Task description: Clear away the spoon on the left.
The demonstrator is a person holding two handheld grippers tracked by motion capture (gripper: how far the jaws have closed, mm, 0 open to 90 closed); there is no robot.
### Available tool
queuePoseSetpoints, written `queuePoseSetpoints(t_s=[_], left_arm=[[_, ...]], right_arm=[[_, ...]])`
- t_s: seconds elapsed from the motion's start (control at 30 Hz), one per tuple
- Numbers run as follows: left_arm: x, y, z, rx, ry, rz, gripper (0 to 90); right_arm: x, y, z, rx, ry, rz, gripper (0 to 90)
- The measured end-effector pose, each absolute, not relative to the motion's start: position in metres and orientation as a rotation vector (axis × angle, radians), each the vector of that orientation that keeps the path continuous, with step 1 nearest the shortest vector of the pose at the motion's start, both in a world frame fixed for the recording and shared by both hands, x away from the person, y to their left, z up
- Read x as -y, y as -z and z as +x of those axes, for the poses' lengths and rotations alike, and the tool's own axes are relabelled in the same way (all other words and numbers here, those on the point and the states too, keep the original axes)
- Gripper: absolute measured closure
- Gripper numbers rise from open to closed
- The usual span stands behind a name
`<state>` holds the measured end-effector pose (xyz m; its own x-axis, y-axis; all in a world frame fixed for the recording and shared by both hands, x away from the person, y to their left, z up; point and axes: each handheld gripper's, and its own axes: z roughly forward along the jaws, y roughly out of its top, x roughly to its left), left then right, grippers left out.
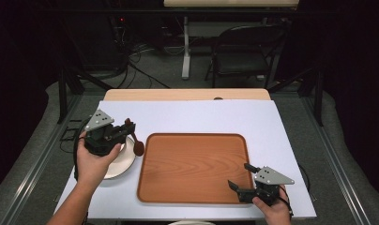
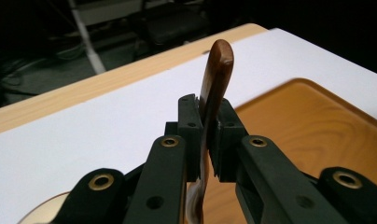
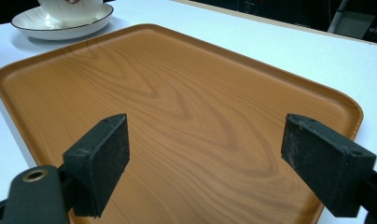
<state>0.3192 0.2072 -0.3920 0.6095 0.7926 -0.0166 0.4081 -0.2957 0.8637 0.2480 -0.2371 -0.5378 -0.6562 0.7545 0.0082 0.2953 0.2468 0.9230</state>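
Spoon (image 2: 216,79) clamped in left gripper (image 1: 130,130) over saucer (image 1: 119,164), not yet on tray (image 1: 192,197); right gripper (image 1: 240,176) open, idle near-right.

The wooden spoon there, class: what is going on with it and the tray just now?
A person works two grippers at a white-covered table. The left gripper has its fingers shut on a wooden spoon, held in the air beside the saucer and just left of the wooden tray. The right gripper rests open over the tray's near right corner, holding nothing.
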Motion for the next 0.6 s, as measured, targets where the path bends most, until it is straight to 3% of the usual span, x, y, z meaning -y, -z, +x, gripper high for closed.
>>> queuePoseSetpoints(t_s=[0.6], left_arm=[[-0.181,0.419,0.315,-0.867,-0.350,2.041,84.2]], right_arm=[[0.238,0.537,0.248,-2.087,-1.393,0.953,15.0]])
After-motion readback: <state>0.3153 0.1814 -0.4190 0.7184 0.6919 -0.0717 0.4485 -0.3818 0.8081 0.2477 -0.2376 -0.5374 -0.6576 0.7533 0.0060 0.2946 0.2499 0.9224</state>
